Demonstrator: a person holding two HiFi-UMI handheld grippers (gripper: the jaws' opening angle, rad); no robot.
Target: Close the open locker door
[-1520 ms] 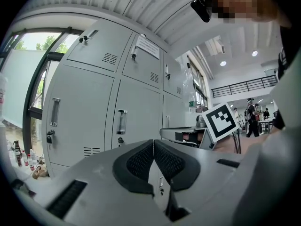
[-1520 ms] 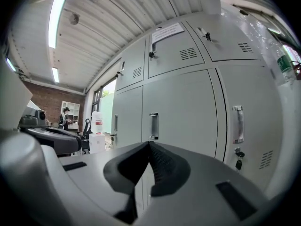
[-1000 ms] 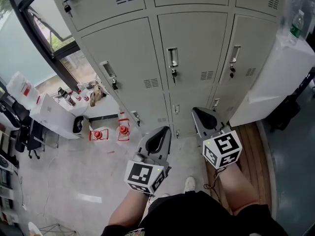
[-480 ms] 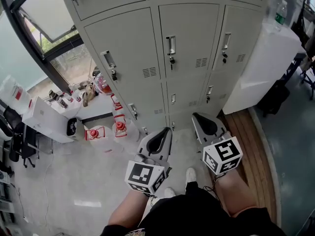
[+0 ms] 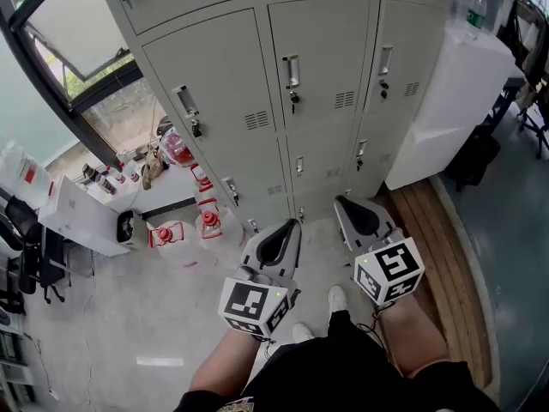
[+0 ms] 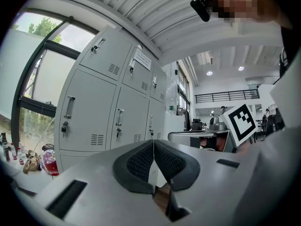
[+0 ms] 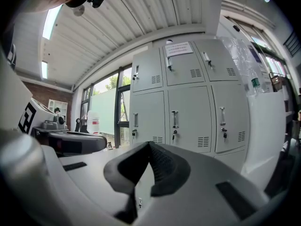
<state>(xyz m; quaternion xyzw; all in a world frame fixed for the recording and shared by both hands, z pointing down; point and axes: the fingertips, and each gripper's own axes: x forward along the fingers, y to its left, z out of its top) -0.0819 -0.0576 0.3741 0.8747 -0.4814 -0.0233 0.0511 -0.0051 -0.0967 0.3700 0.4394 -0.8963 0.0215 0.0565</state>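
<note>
A bank of grey lockers (image 5: 317, 58) fills the top of the head view. Every door I can see on it lies flush, each with a handle and a hanging key. My left gripper (image 5: 287, 227) is shut with nothing in it, held low in front of the person's legs and well short of the lockers. My right gripper (image 5: 341, 199) is beside it, also shut and holding nothing. In the left gripper view the pads (image 6: 141, 161) meet, with the lockers (image 6: 124, 112) beyond. The right gripper view shows closed pads (image 7: 162, 164) and the lockers (image 7: 188, 112) behind.
A white cabinet (image 5: 446, 101) with a water bottle (image 5: 474, 9) on top stands right of the lockers. Red-topped bottles (image 5: 206, 223), a white box (image 5: 81, 217) and clutter lie on the floor at the left, below a window (image 5: 69, 24). A wooden strip (image 5: 446, 247) runs along the right.
The lockers have slid upward and the white cabinet leftward in the head view, so more of the lower doors show. Both grippers keep their place and stay shut.
</note>
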